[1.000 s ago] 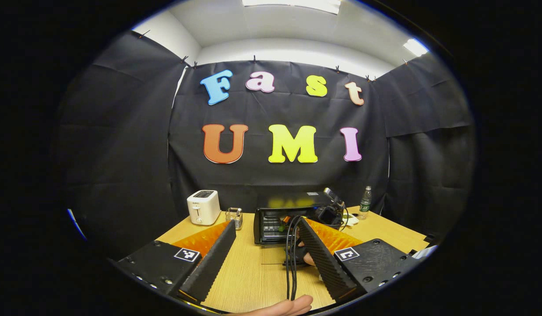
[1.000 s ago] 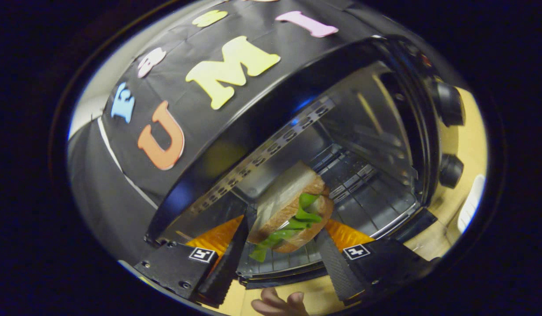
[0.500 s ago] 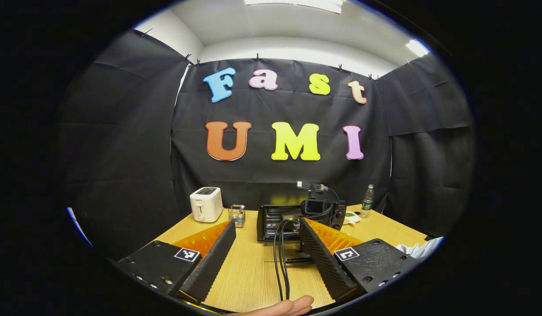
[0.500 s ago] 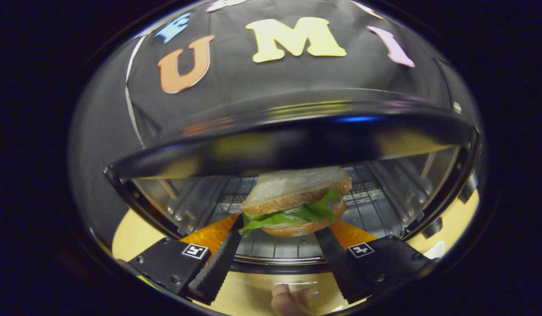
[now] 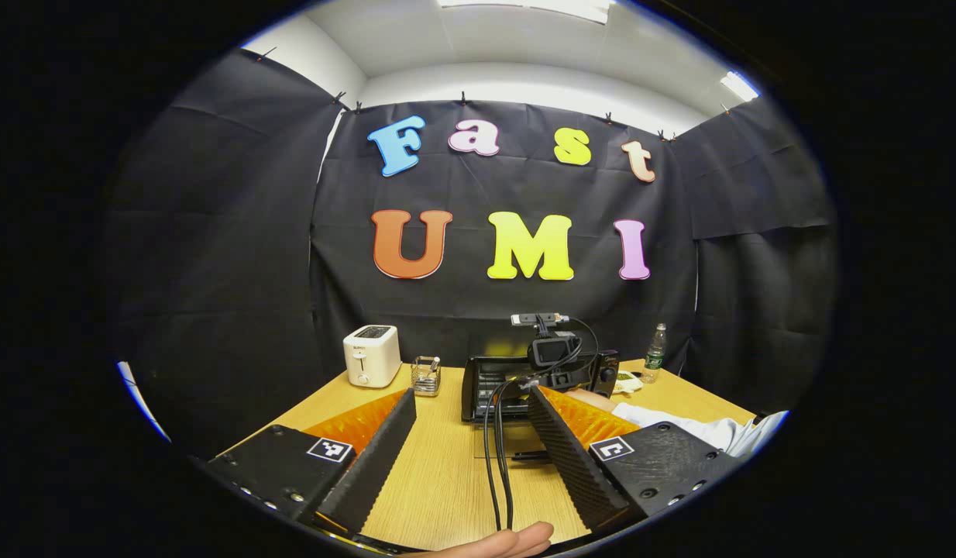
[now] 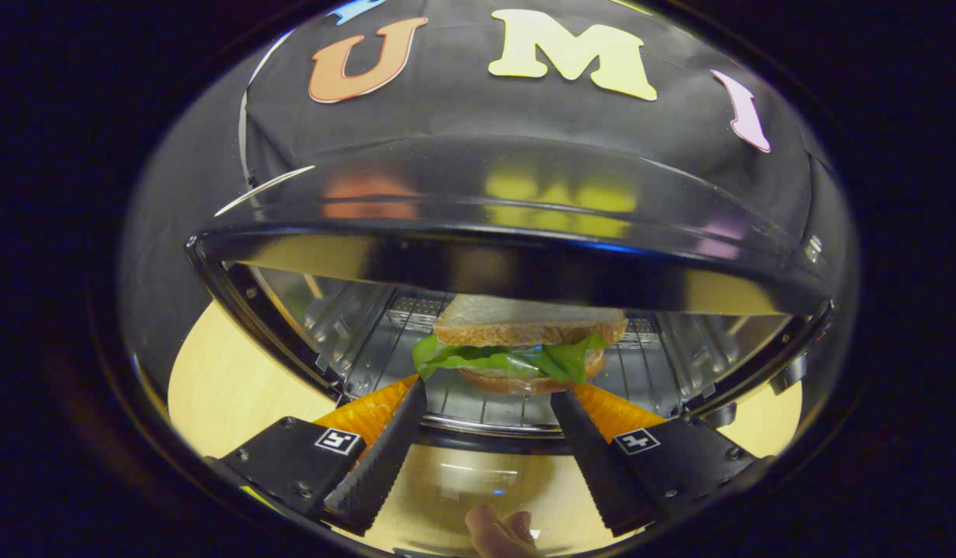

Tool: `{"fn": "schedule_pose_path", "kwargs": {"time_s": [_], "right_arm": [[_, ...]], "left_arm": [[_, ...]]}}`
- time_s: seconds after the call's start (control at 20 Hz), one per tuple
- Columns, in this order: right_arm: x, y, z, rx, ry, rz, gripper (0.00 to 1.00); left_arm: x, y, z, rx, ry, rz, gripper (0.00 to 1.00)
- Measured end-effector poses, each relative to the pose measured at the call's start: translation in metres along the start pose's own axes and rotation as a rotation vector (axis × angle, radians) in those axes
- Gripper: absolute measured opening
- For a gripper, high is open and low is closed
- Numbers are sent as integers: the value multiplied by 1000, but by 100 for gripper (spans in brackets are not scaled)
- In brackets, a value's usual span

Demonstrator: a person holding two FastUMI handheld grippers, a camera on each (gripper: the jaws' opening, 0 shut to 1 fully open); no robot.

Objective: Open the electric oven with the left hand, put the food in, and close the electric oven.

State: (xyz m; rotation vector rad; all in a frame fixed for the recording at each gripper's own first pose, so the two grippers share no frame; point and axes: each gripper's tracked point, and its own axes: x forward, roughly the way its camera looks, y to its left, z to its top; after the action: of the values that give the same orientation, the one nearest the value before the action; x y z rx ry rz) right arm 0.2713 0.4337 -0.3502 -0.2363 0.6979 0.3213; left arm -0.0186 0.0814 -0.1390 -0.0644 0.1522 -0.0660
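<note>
Oven rack (image 6: 478,403): sandwich (image 6: 520,342) beyond parted tongs (image 6: 486,391)

A staged recording booth: black cloth walls around a light wooden table (image 5: 447,480) bearing a white toaster (image 5: 371,356).

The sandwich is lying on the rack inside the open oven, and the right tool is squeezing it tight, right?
Not quite. In the right gripper view the sandwich does lie on the rack inside the open oven, but the right tool is not squeezing it: its fingers stand open, apart from the sandwich, in front of it.
</note>
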Motion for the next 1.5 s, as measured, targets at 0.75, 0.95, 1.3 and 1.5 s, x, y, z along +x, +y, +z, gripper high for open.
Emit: {"fn": "schedule_pose_path", "kwargs": {"time_s": [0.75, 0.95, 1.3, 1.5], "right_arm": [[-145, -44, 3, 119, -179, 109, 100], [-213, -80, 11, 130, -337, 87, 90], [-332, -158, 31, 151, -584, 12, 90], [-385, -200, 29, 136, -670, -45, 89]], "left_arm": [[7, -5, -5, 23, 14, 18, 94], [12, -14, -5, 19, 20, 15, 94], [41, -44, -29, 16, 77, -8, 94], [60, -73, -58, 31, 137, -51, 94]]}}
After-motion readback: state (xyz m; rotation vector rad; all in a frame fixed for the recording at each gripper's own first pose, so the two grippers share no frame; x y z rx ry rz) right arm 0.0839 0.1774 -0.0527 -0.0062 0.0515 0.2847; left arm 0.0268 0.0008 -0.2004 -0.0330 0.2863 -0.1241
